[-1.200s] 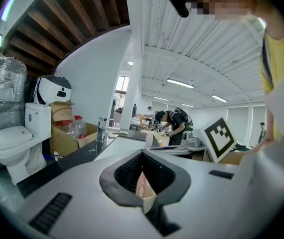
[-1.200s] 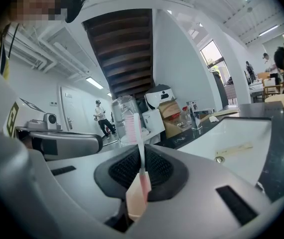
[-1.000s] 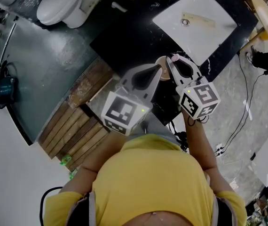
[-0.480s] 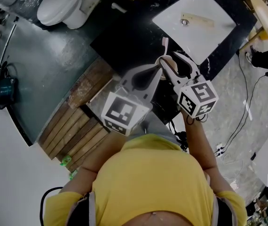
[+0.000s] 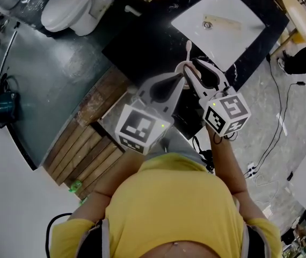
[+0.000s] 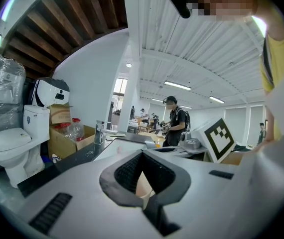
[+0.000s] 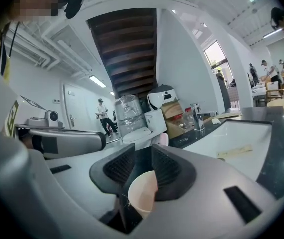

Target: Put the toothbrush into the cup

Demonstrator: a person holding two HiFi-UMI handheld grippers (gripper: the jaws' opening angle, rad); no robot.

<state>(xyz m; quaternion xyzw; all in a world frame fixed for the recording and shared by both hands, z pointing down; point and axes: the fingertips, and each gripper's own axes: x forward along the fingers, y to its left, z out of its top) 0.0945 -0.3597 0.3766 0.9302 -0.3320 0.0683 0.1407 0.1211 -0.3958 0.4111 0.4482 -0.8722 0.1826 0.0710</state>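
Observation:
A peach cup point(image 7: 141, 193) sits low between the two grippers, over the black countertop point(image 5: 142, 42). My left gripper point(image 5: 181, 82) is shut on the cup point(image 6: 143, 187). The toothbrush point(image 5: 189, 50), white with a pink end, stands upright out of the cup. Its pink tip point(image 7: 164, 139) shows just beyond my right gripper point(image 7: 143, 166). In the head view the right gripper point(image 5: 192, 65) hovers over the cup; its jaws are closing, a gap still shows between the pads, and they press on nothing. The cup's lower part is hidden by the grippers.
A white sink basin point(image 5: 217, 15) with a pale strip point(image 5: 220, 21) in it lies beyond the cup. A toilet point(image 5: 72, 4) stands at the far left and a wooden pallet point(image 5: 88, 138) at the near left. Cables point(image 5: 274, 138) trail on the floor at the right.
A second ago the right gripper was shut on the toothbrush by the cup. It then let go, and the toothbrush now stands in the cup. The left gripper has kept still.

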